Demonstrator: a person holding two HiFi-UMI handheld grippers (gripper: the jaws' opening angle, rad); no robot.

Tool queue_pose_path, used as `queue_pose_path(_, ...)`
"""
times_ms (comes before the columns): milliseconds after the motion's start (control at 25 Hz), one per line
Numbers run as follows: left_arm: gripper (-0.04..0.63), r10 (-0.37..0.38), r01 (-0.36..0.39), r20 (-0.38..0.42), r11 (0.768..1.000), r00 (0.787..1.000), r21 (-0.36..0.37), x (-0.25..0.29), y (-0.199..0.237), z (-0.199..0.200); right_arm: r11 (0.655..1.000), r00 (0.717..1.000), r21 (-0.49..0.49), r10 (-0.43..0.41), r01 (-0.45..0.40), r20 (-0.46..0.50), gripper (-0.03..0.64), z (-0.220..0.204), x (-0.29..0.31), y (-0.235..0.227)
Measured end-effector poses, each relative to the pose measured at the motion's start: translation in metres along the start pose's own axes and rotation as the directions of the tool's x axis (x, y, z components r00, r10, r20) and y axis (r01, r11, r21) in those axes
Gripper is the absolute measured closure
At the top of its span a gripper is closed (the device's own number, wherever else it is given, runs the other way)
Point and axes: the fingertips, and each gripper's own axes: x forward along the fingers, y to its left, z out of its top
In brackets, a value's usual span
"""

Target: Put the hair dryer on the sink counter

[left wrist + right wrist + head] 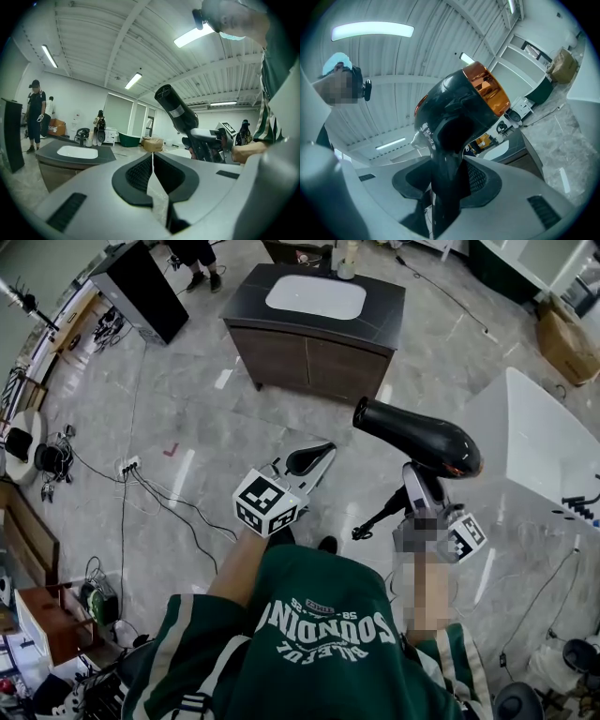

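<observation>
Now right gripper [443, 183] clamps hair dryer [417, 435] handle, barrel crosswise; sink counter [384, 310] sits far ahead-left; left gripper [152, 161] closed, empty.

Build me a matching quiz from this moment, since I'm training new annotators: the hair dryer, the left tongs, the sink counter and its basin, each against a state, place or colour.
Things:
1. hair dryer
2. left tongs
3. sink counter
4. basin

States:
A. white, set into a dark surface
B. gripped by its handle in the right tongs
C. shut, nothing held
D. dark top, brown front, beyond both tongs

Pairs: 1-B, 2-C, 3-D, 4-A
</observation>
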Motion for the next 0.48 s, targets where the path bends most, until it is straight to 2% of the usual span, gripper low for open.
queue_pose_path(240, 0.58, -0.04, 0.04, -0.003, 0.999, 0.999, -0.007, 0.006, 0.038, 0.001, 0.999, 0.999, 0.001, -0.04, 0.04, 0.027, 0.433, -0.005, 0.034, -0.006)
queue_pose_path(480, 0.58, -0.077, 0.076, -0.013, 0.997, 0.997, -0.012, 0.003, 0.101, 0.008, 0.997, 0.996, 0.004, -0.079, 0.079, 0.04, 0.433, -0.012, 0.093, -0.006)
